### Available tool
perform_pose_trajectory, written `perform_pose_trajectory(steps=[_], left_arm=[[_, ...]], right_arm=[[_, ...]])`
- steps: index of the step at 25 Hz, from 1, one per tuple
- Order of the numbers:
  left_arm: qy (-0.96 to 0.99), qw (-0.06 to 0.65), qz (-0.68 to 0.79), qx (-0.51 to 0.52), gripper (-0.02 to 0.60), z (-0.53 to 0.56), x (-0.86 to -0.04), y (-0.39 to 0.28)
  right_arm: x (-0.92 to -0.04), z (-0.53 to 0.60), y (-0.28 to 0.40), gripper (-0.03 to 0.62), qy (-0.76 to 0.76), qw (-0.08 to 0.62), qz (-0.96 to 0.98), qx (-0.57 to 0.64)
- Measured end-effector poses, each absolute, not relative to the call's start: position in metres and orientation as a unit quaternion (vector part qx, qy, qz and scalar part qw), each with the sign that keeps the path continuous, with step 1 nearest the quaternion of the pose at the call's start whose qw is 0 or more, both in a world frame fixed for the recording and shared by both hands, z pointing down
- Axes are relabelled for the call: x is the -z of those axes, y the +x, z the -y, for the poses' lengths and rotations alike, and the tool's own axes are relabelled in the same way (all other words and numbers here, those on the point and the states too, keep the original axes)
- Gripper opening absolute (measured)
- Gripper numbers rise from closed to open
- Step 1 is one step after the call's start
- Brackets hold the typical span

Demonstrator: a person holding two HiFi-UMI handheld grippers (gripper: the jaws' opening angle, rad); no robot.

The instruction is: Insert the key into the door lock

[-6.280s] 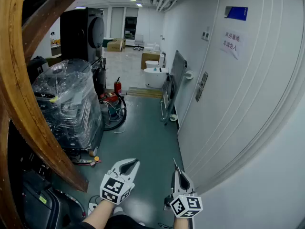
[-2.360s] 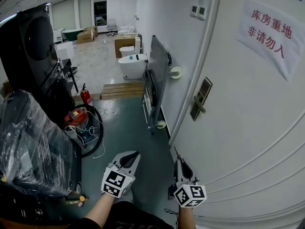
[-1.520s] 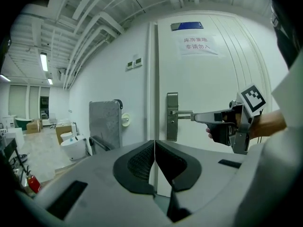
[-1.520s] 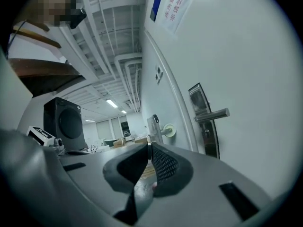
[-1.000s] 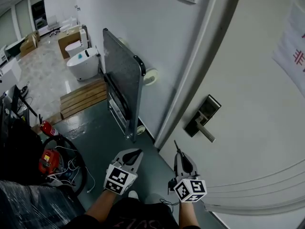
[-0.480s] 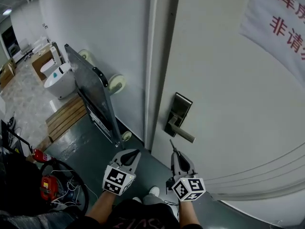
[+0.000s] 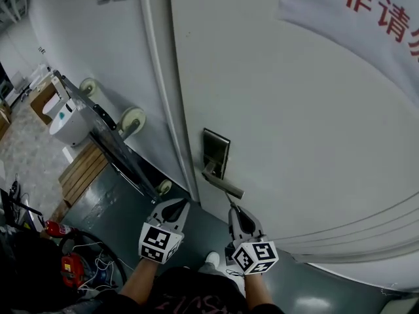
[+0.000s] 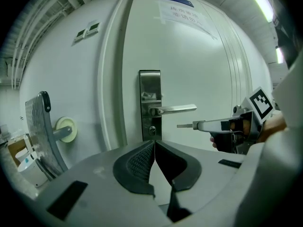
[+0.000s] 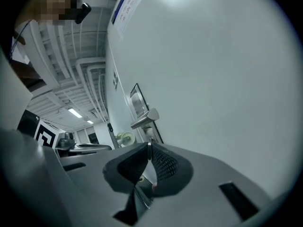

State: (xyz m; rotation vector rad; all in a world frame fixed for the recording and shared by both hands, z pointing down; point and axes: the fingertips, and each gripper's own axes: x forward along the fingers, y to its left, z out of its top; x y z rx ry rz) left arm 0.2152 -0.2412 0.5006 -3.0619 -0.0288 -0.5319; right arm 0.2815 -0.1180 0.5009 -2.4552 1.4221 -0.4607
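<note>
— Key of slim silvery metal: where is it?
— Gripped in the right tongs, tip short of the round keyhole, at three o'clock from it, below the steel lever handle on the white door.
— And the left tongs?
— Clenched on nothing, at six o'clock below the keyhole.

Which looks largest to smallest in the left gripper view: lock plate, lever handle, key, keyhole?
1. lock plate
2. lever handle
3. key, shorter and thinner than the handle; it may sit nearer the camera, so true size is unsure
4. keyhole, a small spot low on the plate
</note>
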Motion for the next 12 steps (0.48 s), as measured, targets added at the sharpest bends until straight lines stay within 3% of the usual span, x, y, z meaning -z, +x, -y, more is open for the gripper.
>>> perform_pose_trajectory(steps=[12], left_arm=[[-0.985, 0.016, 0.066, 0.156, 0.017, 0.236, -0.503, 0.234]], right_arm=[[-0.502, 0.097, 0.290, 0.080, -0.877, 0.150, -0.428, 0.160]])
